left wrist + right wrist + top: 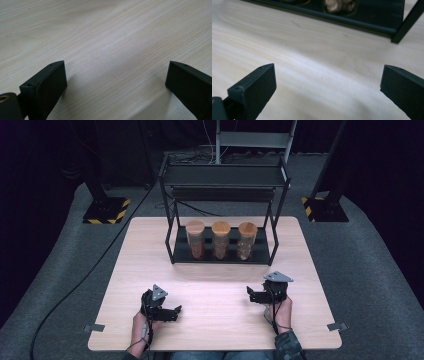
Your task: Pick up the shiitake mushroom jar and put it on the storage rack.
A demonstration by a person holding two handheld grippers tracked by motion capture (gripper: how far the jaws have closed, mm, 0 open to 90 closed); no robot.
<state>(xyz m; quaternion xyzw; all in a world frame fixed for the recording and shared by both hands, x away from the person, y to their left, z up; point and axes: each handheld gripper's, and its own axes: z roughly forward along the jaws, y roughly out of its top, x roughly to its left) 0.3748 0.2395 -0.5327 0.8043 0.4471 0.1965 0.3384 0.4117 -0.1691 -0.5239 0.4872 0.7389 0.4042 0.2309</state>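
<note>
Left gripper [172,312] and right gripper [252,295] rest jaws spread, empty, near three wooden-lidded jars [220,240] on the rack [222,257].

A pale wooden bench [150,265] stands on grey carpet [45,285]; dark curtains hang at the far side, with hazard-striped stand bases [106,211] left and right.

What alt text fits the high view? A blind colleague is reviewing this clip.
Three wood-lidded jars stand in a row on the bottom shelf of a black rack at the far side of a wooden table. Nearer the camera, a person holds the left gripper and right gripper over the table, both open.
</note>
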